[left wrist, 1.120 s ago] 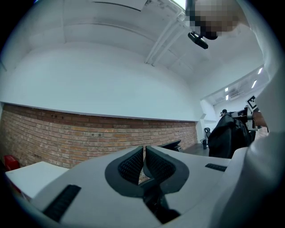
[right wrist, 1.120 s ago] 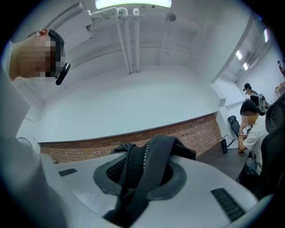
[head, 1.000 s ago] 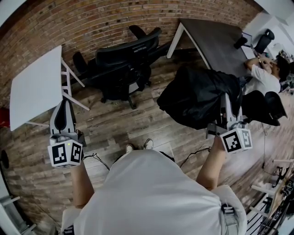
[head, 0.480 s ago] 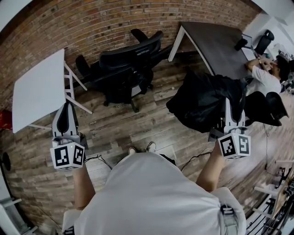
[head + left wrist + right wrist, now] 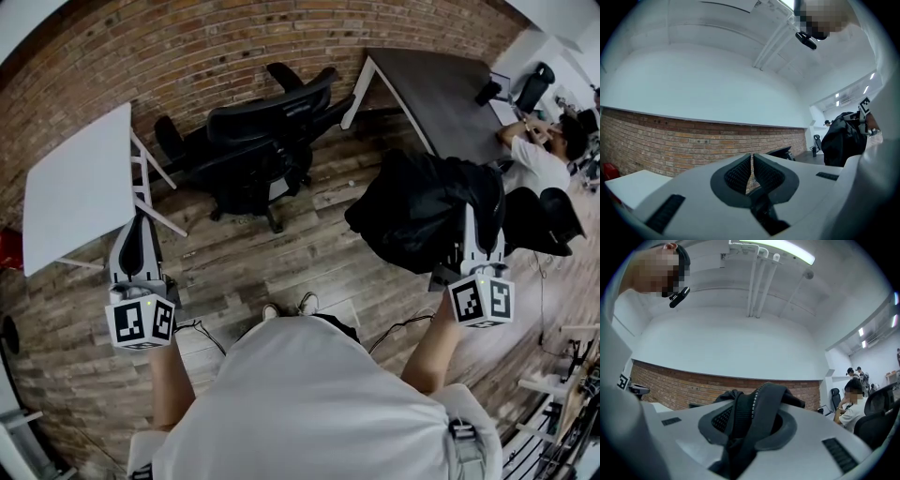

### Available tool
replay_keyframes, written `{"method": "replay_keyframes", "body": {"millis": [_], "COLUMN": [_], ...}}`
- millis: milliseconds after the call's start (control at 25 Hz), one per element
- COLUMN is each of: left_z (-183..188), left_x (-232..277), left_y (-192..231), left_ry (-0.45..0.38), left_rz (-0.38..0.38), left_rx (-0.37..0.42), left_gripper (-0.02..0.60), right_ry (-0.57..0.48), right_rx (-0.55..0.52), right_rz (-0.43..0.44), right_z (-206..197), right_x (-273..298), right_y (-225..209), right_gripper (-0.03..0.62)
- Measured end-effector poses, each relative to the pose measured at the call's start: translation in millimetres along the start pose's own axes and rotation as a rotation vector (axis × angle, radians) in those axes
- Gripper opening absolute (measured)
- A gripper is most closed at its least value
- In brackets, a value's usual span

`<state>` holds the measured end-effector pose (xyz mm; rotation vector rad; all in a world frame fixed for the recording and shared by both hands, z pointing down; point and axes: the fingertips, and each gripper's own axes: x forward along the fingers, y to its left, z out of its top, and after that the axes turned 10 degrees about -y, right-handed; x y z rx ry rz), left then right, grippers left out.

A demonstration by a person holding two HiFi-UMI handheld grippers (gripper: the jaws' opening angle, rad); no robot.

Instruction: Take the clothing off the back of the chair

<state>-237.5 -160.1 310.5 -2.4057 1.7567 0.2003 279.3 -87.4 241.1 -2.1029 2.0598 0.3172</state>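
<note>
To the right of the black wheeled office chair (image 5: 258,141), in the head view, we find the black fabric jacket (image 5: 417,211) hanging in the air, bunched and drooping, clear of the chair and not touching it. It hangs from the right gripper (image 5: 475,223), which sits at the jacket's far edge from the chair.

In the right gripper view we read the right gripper (image 5: 750,411) as clamped on a thick fold of the jacket (image 5: 754,404). The cloth fills the gap between the pads and spills over their tops, with a line of zip teeth along one edge.

The left gripper (image 5: 138,225) is on the other side of the chair, to its lower left and well apart from the jacket. It points toward the white square table (image 5: 75,183) left of the chair. In the left gripper view the left gripper (image 5: 752,165) has its ribbed pads brought together, only a hairline slit between them, and we see nothing held.

Behind the chair runs a red brick wall (image 5: 187,47). Right of the chair, beyond the jacket, stands a dark grey desk (image 5: 441,89) with a person in a white shirt (image 5: 539,159) seated at it. The chair stands on a wooden plank floor (image 5: 281,262).
</note>
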Motion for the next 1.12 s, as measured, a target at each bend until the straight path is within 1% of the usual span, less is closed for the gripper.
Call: {"method": "replay_keyframes", "body": {"millis": [400, 600, 680, 840, 1120], "left_z": [-7, -17, -19, -16, -23], "left_x": [-21, -27, -28, -28, -27], "left_y": [26, 32, 33, 30, 25], "left_ry": [0.001, 0.010, 0.013, 0.016, 0.035], "left_rz": [0.018, 0.020, 0.015, -0.003, 0.000], "left_rx": [-0.008, -0.018, -0.020, 0.003, -0.001], "left_gripper": [0.038, 0.038, 0.038, 0.038, 0.038], "right_ry": [-0.014, -0.022, -0.024, -0.026, -0.013], "right_rx": [-0.031, -0.042, -0.045, -0.066, -0.085], "right_rz": [0.034, 0.053, 0.055, 0.065, 0.081], "right_z": [4, 5, 5, 5, -3], "right_x": [0, 1, 1, 1, 5], "right_y": [32, 46, 50, 56, 58], "right_gripper": [0.101, 0.101, 0.101, 0.101, 0.101]}}
